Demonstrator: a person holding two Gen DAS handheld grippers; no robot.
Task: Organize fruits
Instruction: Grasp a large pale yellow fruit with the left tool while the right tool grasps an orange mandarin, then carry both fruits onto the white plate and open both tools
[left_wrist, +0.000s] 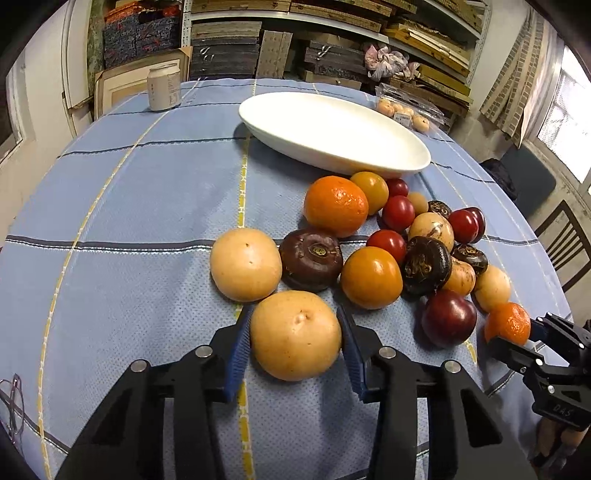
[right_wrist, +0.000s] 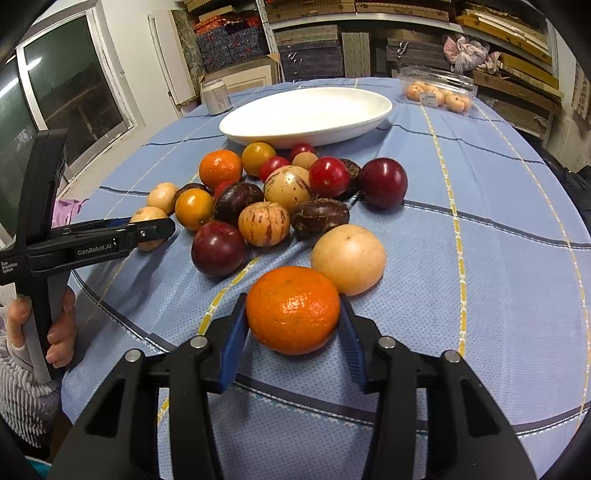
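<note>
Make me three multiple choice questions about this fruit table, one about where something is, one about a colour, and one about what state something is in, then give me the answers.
1. Where does the jar stand?
A. On the plate
B. At the table's far edge, left of the plate
C. Among the fruit

2. What colour is the fruit between the right gripper's fingers?
A. Orange
B. Dark red
C. Green

3. What is the state of the plate?
A. Full of fruit
B. Upside down
C. Empty, upright

Answers:
1. B, the jar sits on the cloth at the far edge, left of the plate in both views.
2. A, the mandarin there is orange.
3. C, its white inside is bare and all loose fruit lies on the cloth.
</note>
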